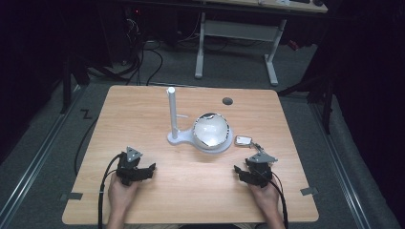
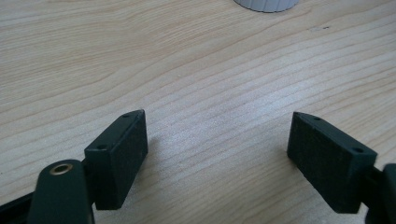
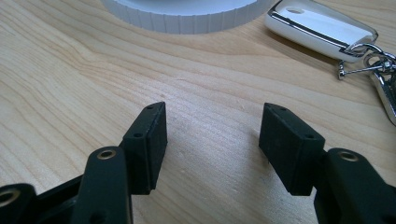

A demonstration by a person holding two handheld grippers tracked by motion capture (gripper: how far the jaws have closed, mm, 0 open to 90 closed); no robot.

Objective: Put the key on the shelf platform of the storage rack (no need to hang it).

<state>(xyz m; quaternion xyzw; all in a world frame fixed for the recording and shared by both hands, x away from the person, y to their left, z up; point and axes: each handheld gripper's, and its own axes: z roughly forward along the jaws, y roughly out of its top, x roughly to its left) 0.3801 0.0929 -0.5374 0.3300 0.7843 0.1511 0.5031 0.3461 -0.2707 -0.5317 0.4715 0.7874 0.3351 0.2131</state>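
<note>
I work at a light wooden table (image 1: 143,114) with rounded corners and a small dark round hole (image 1: 227,100) near its far edge; it stands on grey carpet (image 1: 43,143), with metal rails (image 1: 36,157) running along either side. Beyond it a white-legged desk (image 1: 236,31) sits in a dim room; black cables (image 1: 143,57) trail across the floor; the far corners fall into darkness.

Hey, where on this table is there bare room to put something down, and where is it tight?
Bare wood on the table lies left of the white stand, and between the left gripper and right gripper. It is crowded at the right, where the key fob lies beside the bowl, just beyond the right gripper.
</note>
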